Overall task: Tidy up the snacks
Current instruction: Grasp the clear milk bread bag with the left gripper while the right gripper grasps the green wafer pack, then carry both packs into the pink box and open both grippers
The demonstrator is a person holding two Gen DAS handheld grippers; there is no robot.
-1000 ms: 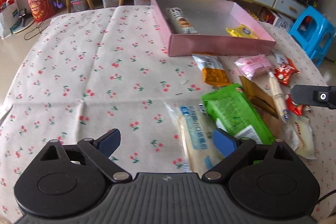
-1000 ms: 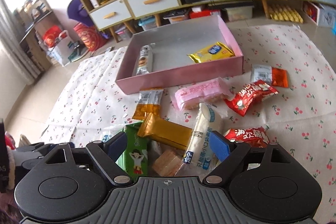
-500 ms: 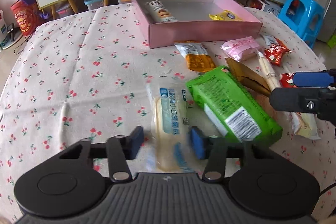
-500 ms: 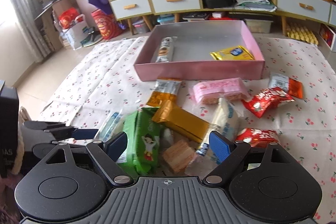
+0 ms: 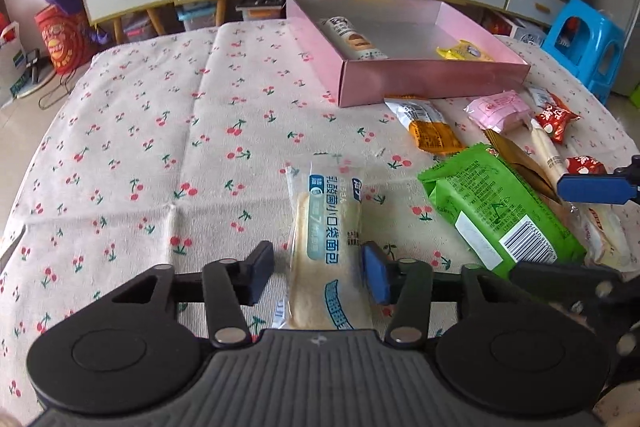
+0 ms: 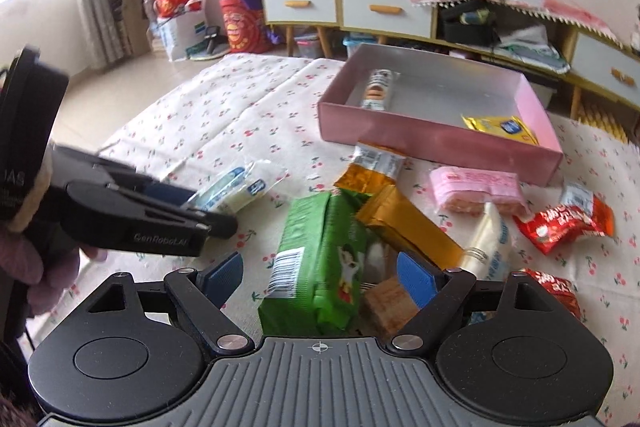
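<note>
The bread pack [image 5: 324,247] lies flat on the cherry cloth near the tabletop's near edge, a little left of the snack pile, and the left gripper [image 5: 318,273] straddles it. The danger here is a poor bite: the wrapper is slack and slippery, so the pads could pinch film alone and the soft loaf could sag or slide out on the way to the pink box [image 5: 432,79] at the far edge. Squeezing hard would squash it instead.

The left jaws have just been opening a little. The right pad sits at the pack's edge, while the left pad stands clear with cloth showing between, so it has no grip yet.

The right gripper [image 6: 320,277] hovers wide over the green pack [image 6: 320,267], which stands on its side against the gold packet [image 6: 404,223]. Neither pad touches it. Closing there could topple the green pack or drag the wafer [image 6: 388,303] and the long white pack [image 6: 486,239] along with it. The two grippers are near each other, so they could collide.
</note>
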